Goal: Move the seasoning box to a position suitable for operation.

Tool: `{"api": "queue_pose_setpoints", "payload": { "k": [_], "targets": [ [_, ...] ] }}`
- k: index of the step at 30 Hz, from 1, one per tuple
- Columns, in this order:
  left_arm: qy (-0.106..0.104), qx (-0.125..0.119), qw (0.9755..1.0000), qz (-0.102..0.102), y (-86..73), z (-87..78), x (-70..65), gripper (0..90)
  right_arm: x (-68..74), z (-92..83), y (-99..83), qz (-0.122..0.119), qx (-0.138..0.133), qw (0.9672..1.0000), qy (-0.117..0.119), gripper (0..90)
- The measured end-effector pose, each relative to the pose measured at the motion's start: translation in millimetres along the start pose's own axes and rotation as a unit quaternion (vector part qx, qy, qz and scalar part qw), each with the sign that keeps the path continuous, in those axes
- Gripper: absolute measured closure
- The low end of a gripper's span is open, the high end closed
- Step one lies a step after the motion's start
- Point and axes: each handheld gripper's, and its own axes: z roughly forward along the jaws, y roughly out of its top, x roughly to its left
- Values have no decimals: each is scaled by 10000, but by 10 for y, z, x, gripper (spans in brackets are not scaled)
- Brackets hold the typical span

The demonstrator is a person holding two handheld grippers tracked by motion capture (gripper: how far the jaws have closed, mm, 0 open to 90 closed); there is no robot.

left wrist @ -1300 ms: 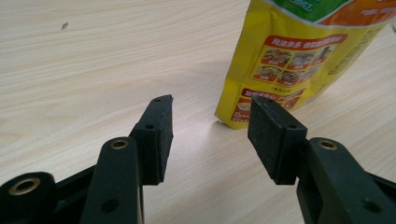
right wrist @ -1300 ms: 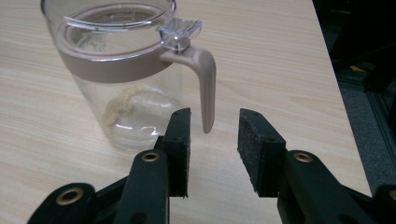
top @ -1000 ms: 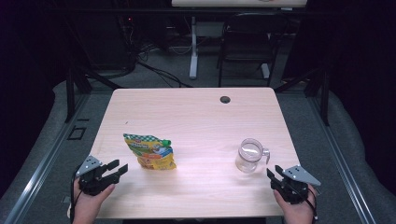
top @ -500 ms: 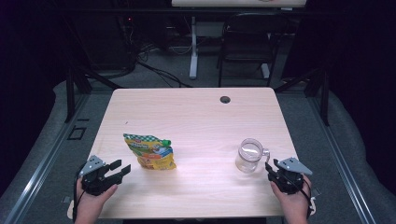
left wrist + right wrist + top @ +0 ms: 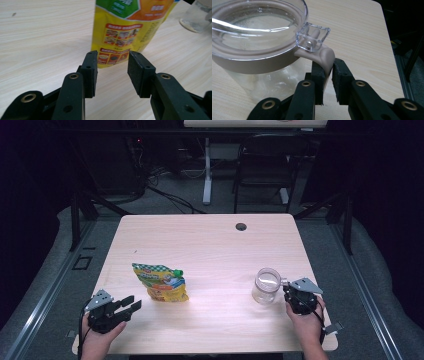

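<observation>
Pitcher (image 5: 257,50), clear and empty, handle clamped by right tool (image 5: 327,75); left tool (image 5: 112,72) gapes before pouch (image 5: 125,32)

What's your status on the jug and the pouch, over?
Right gripper just closing on the handle of the clear jug. Left gripper open, short of the yellow pouch. Nothing in the way.

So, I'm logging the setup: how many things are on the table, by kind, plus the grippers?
Snack pouch: 1
Clear jug: 1
Grippers: 2, the left gripper and the right gripper
Total: 4
</observation>
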Motion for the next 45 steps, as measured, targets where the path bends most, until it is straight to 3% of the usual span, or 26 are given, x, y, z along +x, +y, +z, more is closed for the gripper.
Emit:
{"api": "queue_pose_setpoints", "payload": {
  "k": [6, 9, 20, 21, 24, 28, 29, 30, 31, 33, 37, 39, 42, 45],
  "targets": [
    [-4, 93, 9995, 292, -5, 33, -162, 602, 80, -17, 36, 93, 3, 9999, 117, 804],
    [1, 118, 9992, 388, -7, 50, -236, 602, 191, -29, 62, -4, 13, 9998, 205, 810],
    [-135, 127, 9977, 649, 5, 107, -409, 604, 597, -87, 135, -17, 97, 9991, 415, 859],
    [-150, 156, 9975, 679, 8, 114, -420, 603, 675, -116, 137, -152, 43, 9992, 379, 859],
    [-148, 156, 9972, 715, 12, 130, -446, 602, 731, -128, 145, -243, -8, 9991, 341, 859],
    [-251, 148, 9971, 709, 27, 156, -446, 602, 799, -91, 138, -127, -66, 9994, 305, 861],
    [-263, 136, 9971, 707, 28, 169, -451, 602, 814, -61, 137, 160, -29, 9993, 339, 860],
    [-268, 138, 9969, 723, 32, 184, -458, 602, 814, -61, 137, 160, -29, 9993, 339, 860],
    [-274, 170, 9967, 750, 38, 195, -465, 603, 837, -30, 120, 443, -14, 9982, 406, 855],
    [-316, 173, 9966, 736, 41, 223, -482, 604, 856, -34, 109, 465, 2, 9981, 414, 849],
    [-330, 211, 9957, 844, 56, 261, -508, 604, 934, -93, 79, 221, 20, 9981, 581, 770],
    [-421, 192, 9952, 868, 77, 295, -516, 607, 953, -127, 68, -51, 85, 9978, 651, 731],
    [-448, 207, 9948, 891, 86, 317, -536, 608, 952, -167, 65, -16, 150, 9970, 755, 704],
    [-489, 202, 9942, 931, 97, 337, -574, 612, 927, -324, 29, -259, 162, 9952, 926, 640]
  ]
}}
